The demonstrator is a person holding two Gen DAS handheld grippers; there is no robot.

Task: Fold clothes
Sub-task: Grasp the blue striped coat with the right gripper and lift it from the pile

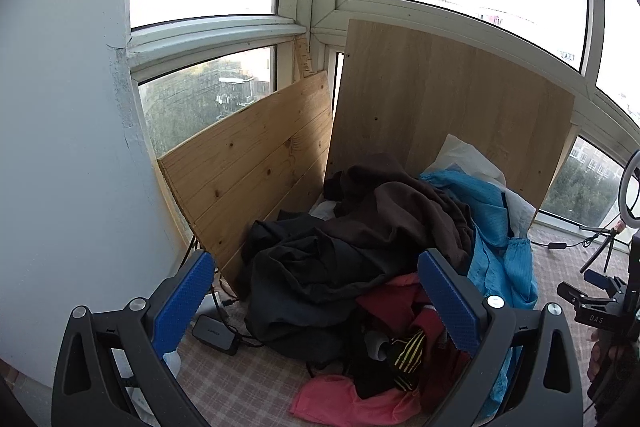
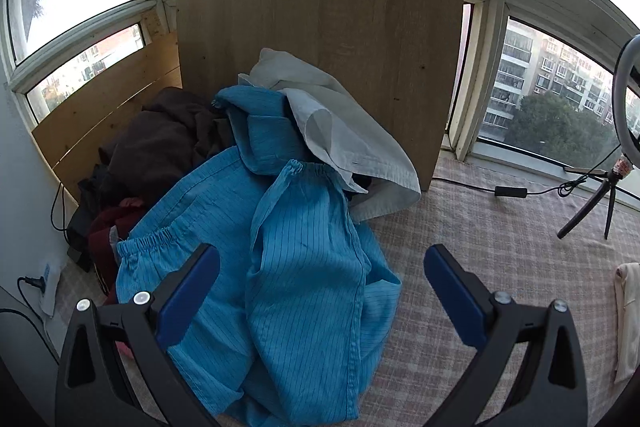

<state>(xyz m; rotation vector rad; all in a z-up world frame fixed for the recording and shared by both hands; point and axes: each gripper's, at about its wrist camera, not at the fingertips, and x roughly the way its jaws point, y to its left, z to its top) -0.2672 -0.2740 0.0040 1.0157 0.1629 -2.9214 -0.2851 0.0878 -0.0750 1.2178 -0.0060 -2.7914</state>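
Only the left gripper (image 1: 316, 301) sees pink cloth (image 1: 340, 397); both grippers' jaws apart, right gripper (image 2: 322, 289) over blue garment (image 2: 304, 267).

Beside the tan wooden board (image 2: 320, 39), the jacket (image 2: 304, 267) is bright blue with thin dark pinstripes, and the shirt (image 2: 344, 131) on it is pale grey-white. Left of the board lie a brown garment (image 1: 400, 211), a black one (image 1: 304, 275), and pink cloth (image 1: 340, 399). The cover (image 2: 500, 251) under it all is pink-and-grey plaid.
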